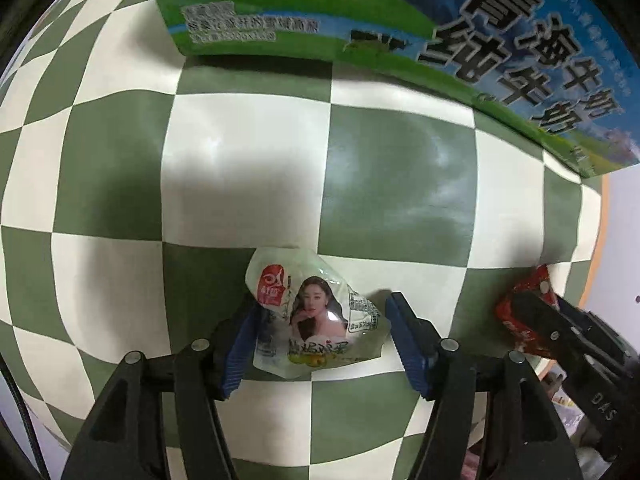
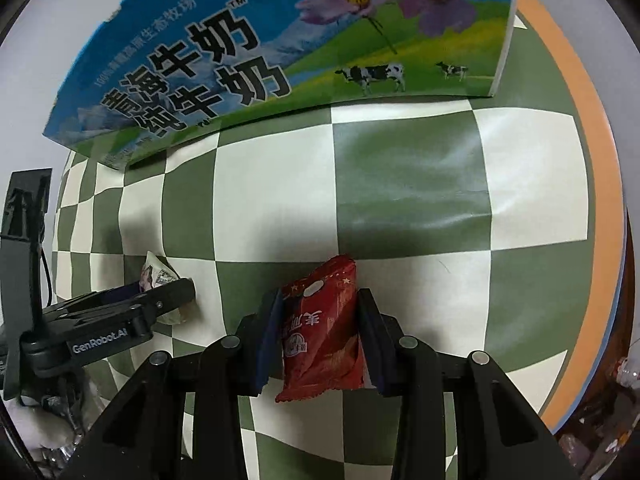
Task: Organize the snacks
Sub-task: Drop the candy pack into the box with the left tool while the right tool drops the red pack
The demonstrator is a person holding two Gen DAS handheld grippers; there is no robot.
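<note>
My left gripper [image 1: 320, 312] is shut on a pale green snack packet [image 1: 316, 316] with a woman's portrait, held just above the checkered cloth. My right gripper [image 2: 318, 308] is shut on a red snack packet [image 2: 324, 332]. In the left wrist view the right gripper with the red packet [image 1: 524, 304] shows at the right edge. In the right wrist view the left gripper [image 2: 176, 292] with the pale packet [image 2: 158, 274] shows at the left. A large milk carton box [image 1: 400, 12] printed with cows and flowers stands ahead of both; it also shows in the right wrist view [image 2: 280, 52].
A green and white checkered tablecloth [image 1: 400, 176] covers the table, with an orange border [image 2: 592, 184] at its right edge. Wrapped items lie off the table at the lower left [image 2: 44, 432] of the right wrist view.
</note>
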